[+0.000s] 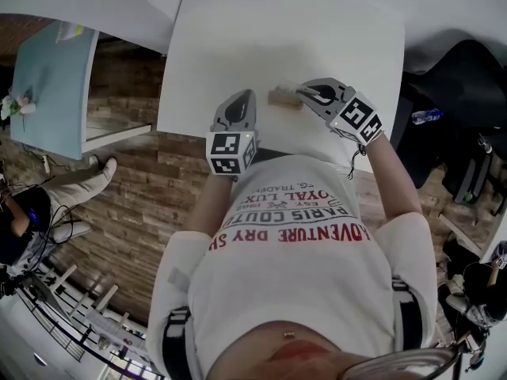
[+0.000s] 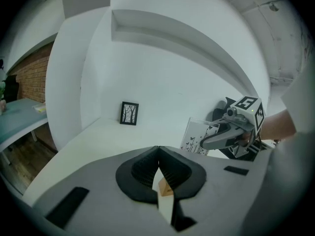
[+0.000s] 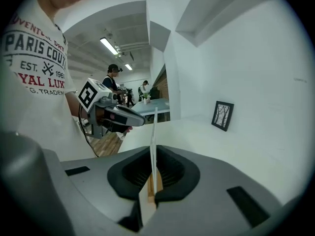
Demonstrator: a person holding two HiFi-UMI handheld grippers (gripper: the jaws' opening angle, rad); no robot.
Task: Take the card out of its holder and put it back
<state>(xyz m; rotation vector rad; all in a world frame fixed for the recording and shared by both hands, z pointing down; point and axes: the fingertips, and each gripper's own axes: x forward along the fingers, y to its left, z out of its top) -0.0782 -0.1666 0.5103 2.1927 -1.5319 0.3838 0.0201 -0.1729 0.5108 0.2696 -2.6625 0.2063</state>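
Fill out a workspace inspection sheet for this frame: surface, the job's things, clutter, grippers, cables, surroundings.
Surface: white table, set against a white wall.
Job's things: the wooden holder lies on the table. The clear printed card stands upright in the tongs of the right gripper. Whether its lower edge sits in the holder cannot be told.
Clutter: a small black-framed picture at the table's far edge.
Grippers: the left gripper has its tongs shut and empty, apart from the card. The right gripper is shut on the card.
Cables: a thin black cable hangs from the right gripper.
Surroundings: wood-plank floor, a pale blue table, and people at a distant desk.
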